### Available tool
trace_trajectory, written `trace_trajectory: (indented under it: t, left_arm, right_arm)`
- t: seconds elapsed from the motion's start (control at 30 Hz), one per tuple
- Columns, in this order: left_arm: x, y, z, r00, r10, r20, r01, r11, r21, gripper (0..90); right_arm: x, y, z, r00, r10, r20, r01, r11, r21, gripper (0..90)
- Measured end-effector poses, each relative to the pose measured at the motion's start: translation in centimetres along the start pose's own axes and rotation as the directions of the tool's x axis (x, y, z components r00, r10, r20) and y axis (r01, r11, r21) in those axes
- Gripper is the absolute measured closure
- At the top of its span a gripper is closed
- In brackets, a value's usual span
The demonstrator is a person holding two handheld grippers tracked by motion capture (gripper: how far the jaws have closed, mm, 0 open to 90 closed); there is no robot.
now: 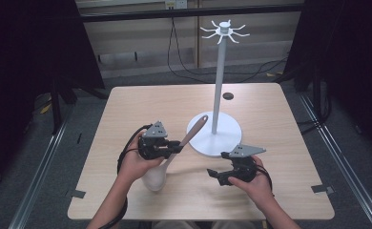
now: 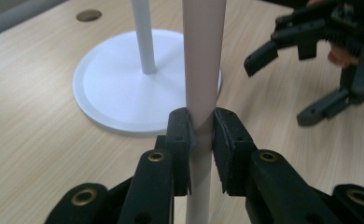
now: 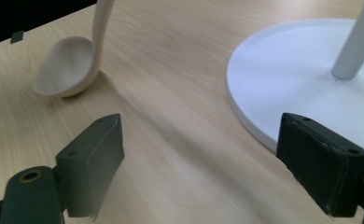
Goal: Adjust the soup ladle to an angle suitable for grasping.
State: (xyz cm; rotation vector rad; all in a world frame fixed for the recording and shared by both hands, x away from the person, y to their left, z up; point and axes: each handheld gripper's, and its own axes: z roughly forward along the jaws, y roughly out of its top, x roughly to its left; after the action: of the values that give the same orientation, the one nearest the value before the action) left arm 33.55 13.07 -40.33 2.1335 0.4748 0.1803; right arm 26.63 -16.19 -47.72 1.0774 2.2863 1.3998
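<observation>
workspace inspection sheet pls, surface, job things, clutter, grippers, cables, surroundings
Surface: light wood table, round hole near the far edge.
Job's things: pale ladle, bowl down on the table; white hook stand upright on its round base.
Clutter: nothing seen.
Grippers: left gripper shut on the ladle's handle; right gripper open above bare wood.
Cables: black cables on the floor beyond the table.
Surroundings: dark curtains at both sides, grey floor.
</observation>
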Motion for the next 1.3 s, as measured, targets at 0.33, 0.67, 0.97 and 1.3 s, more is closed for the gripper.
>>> trace_trajectory:
  t: [0.33, 0.67, 0.97, 1.3]
  left_arm:
    - [-0.8, 1.3, -0.2, 0.9976, -0.065, -0.025, 0.061, 0.9887, -0.137, 77.1]
    - [-2.4, 2.5, 0.3, 0.998, -0.062, -0.008, 0.059, 0.9775, -0.202, 77.1]
    - [-1.7, 1.5, -1.0, 0.9953, -0.096, 0.013, 0.095, 0.9477, -0.304, 56.6]
    - [-0.5, -2.9, -1.1, 0.9803, -0.143, -0.136, 0.103, 0.958, -0.268, 22.1]
  right_arm:
    - [2.4, 2.4, 2.0, 0.9996, 0.002, -0.028, -0.006, 0.99, -0.138, 19.7]
    - [3.8, 4.3, 4.1, 0.9945, -0.033, 0.1, 0.055, 0.971, -0.234, 69.8]
    - [3.0, 5.6, 2.6, 0.9975, -0.061, 0.034, 0.067, 0.97, -0.234, 80.8]
    - [0.6, 7.8, -0.1, 0.9952, -0.096, 0.014, 0.097, 0.968, -0.233, 80.8]
